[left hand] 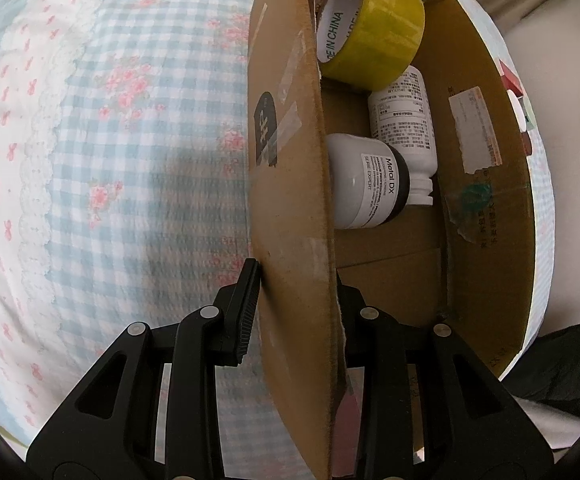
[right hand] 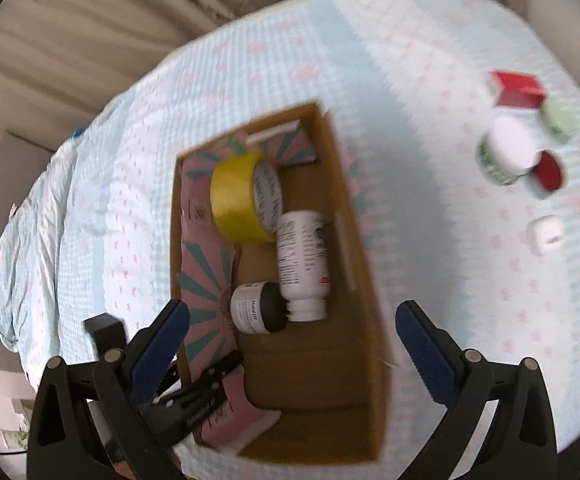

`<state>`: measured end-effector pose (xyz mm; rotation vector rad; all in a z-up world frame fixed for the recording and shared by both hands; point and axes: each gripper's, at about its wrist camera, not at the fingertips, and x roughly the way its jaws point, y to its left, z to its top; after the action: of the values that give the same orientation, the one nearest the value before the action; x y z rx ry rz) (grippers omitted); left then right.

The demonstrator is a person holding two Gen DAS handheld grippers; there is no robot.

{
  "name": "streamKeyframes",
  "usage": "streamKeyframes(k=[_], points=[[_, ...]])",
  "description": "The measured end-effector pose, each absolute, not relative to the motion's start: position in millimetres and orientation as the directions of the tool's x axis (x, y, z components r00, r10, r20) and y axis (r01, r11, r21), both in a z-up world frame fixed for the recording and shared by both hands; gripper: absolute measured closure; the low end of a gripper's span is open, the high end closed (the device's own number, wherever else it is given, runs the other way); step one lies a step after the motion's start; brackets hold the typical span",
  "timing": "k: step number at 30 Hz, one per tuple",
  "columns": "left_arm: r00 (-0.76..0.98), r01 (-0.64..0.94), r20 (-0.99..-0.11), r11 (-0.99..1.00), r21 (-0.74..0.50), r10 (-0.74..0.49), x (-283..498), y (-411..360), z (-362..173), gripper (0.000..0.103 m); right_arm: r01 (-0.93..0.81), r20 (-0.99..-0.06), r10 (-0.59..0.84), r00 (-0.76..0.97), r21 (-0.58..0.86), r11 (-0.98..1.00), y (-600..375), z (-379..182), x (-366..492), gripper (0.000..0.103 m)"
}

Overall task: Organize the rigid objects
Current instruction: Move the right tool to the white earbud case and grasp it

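An open cardboard box (right hand: 353, 240) lies on the bed and holds a yellow tape roll (right hand: 238, 200), a white pill bottle (right hand: 303, 260) and a grey jar with a black band (right hand: 256, 308). In the left wrist view my left gripper (left hand: 295, 280) is shut on the box's side wall (left hand: 286, 160); the tape roll (left hand: 373, 28), the bottle (left hand: 405, 120) and the jar (left hand: 365, 180) show inside. My right gripper (right hand: 290, 320) is open and empty, hovering above the box's near end.
On the checked bedspread (right hand: 429, 240) right of the box lie a red box (right hand: 515, 88), a white-lidded jar (right hand: 505, 152), a green-lidded jar (right hand: 557, 120), a red-lidded jar (right hand: 547, 174) and a small white cube (right hand: 545, 234). Curtains (right hand: 90, 20) hang behind.
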<state>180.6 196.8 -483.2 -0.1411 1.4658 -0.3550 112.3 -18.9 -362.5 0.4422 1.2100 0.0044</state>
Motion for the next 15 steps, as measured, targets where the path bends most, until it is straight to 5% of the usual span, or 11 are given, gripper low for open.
streamKeyframes(k=[15], points=[[0.078,0.150,-0.950,0.946,-0.289,-0.302,175.3,194.3,-484.2,0.075,0.392,-0.864,-0.037,0.502,0.190,0.900,-117.8,-249.3,20.5,0.000]])
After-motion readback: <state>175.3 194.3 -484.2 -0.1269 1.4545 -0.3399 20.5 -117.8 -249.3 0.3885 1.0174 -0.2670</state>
